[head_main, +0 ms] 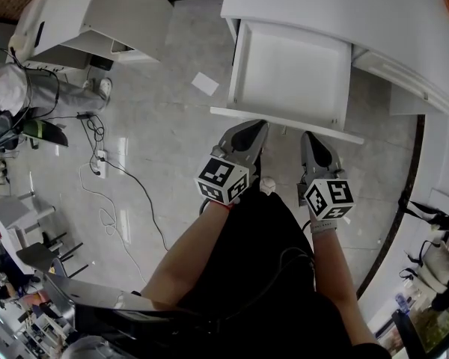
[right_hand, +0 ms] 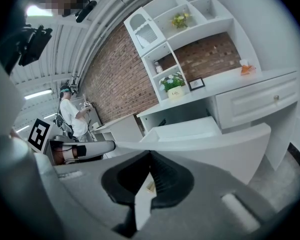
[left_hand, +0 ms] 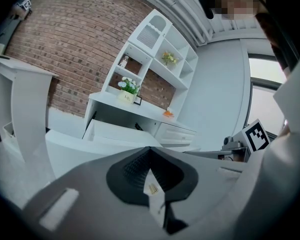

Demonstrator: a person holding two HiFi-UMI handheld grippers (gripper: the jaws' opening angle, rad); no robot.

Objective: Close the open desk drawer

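**Drawer pulled out, both grippers at its front panel**

Drawer [head_main: 288, 73] stands pulled well out of the white desk [head_main: 359, 13], at 12 o'clock from where I work. Its front panel [head_main: 284, 124] is the edge nearest me. I read it as a stiff, light box on runners: it should slide straight with an even push, and could skew if pushed at one corner only. The broad flat front is the place to bear on. A push does the job, so no grasp is needed.

The left gripper [head_main: 260, 128] is at 11 o'clock and the right gripper [head_main: 308, 137] at 1 o'clock, both just beside that front panel. I cannot tell whether either one touches it. In the left gripper view the fingers [left_hand: 140, 166] are pressed together with nothing between them, and in the right gripper view the fingers [right_hand: 162, 176] are the same.

Inside, the drawer shows only a bare white floor, and I see nothing that would catch as it goes in. Up on the desk shelves at 12 o'clock are potted flowers [right_hand: 174, 86], with a small orange thing [right_hand: 246, 69] on the desk top.
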